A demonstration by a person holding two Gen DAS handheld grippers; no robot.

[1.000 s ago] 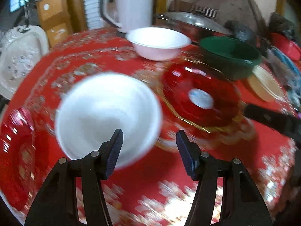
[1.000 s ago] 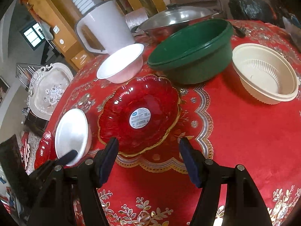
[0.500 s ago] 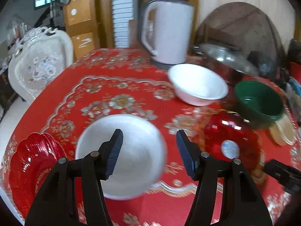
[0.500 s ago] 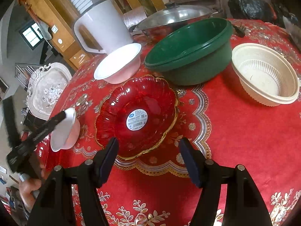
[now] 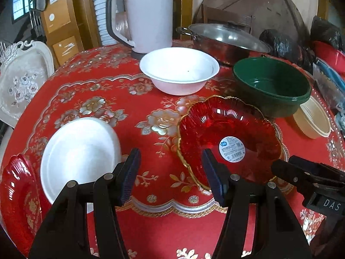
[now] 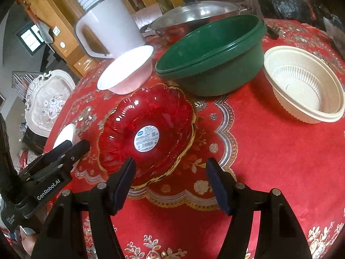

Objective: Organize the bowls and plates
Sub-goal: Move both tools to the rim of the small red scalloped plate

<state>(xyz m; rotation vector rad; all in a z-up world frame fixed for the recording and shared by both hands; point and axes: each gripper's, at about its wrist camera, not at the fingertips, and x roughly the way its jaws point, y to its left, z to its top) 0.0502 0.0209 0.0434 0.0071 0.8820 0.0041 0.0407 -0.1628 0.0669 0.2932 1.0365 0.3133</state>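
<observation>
A round table [image 5: 172, 222] under a red flowered cloth is shown. The left gripper [image 5: 170, 174] is held with jaws apart and empty above the near edge, between a white bowl [image 5: 79, 155] and a red glass plate [image 5: 228, 138]. The right gripper [image 6: 170, 183] is likewise spread and empty over that plate's near rim. Toward the far edge are set a second white bowl [image 5: 179, 73], a green bowl [image 6: 213, 58] and a cream bowl [image 6: 306, 92]; a second red plate [image 5: 17, 190] lies at the left edge

"GenRobot.AI" on left tool [image 6: 71, 149]
</observation>
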